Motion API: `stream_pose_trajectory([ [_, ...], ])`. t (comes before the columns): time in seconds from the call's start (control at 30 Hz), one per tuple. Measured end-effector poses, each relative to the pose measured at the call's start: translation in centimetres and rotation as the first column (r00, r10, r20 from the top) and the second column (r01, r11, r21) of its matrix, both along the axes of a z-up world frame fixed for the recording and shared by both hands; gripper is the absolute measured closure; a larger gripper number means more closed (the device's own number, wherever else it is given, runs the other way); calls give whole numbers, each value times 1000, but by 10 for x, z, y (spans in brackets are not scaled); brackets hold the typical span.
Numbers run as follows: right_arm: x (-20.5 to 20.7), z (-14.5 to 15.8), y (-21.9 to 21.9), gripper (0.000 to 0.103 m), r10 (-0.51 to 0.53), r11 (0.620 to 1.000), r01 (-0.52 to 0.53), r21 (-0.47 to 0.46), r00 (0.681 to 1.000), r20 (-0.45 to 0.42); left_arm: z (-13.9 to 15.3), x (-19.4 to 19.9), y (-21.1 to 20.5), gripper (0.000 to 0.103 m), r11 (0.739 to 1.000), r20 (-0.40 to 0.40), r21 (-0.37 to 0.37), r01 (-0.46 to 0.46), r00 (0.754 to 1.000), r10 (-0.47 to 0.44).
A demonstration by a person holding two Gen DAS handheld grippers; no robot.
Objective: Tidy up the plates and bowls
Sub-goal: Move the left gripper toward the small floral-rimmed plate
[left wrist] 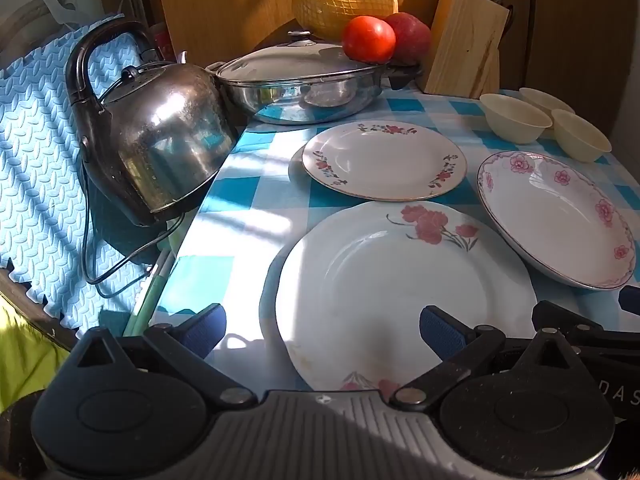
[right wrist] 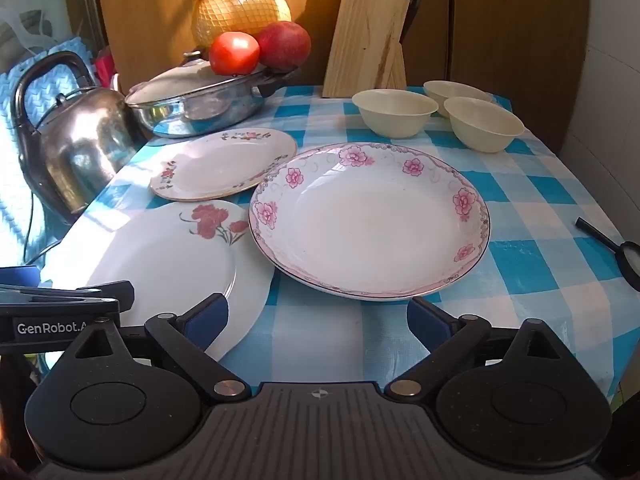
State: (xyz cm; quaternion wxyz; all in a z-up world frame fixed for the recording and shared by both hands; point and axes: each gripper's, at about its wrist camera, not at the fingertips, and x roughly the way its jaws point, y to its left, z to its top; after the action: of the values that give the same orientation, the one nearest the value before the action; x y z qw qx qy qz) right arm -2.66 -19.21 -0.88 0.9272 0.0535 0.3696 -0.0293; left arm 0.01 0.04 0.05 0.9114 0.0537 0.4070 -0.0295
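Observation:
Three plates lie on the checked tablecloth. A large white plate with red carnations (left wrist: 400,280) (right wrist: 172,264) is nearest. A small plate with a red flower rim (left wrist: 384,158) (right wrist: 224,162) lies behind it. A deep plate with pink flowers (left wrist: 556,216) (right wrist: 368,220) lies to the right. Three cream bowls (left wrist: 514,118) (right wrist: 394,112) stand at the back right. My left gripper (left wrist: 320,330) is open and empty over the near edge of the carnation plate. My right gripper (right wrist: 318,320) is open and empty just in front of the pink-flower plate.
A steel kettle (left wrist: 160,148) (right wrist: 80,152) with a cord stands at the left table edge. A lidded steel pan (left wrist: 300,84) (right wrist: 200,96) bearing a tomato and an apple, a netted pomelo (right wrist: 240,10) and a knife block (right wrist: 370,40) line the back. A magnifying glass (right wrist: 624,252) lies right.

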Motion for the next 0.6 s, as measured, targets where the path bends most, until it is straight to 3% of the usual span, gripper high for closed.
stream_pose_trajectory([
  [0.6,1,0,0,4,0,1000,0,1,1000,-5,-4,-1,2,5,1000,-6,3,-3,1000,3],
])
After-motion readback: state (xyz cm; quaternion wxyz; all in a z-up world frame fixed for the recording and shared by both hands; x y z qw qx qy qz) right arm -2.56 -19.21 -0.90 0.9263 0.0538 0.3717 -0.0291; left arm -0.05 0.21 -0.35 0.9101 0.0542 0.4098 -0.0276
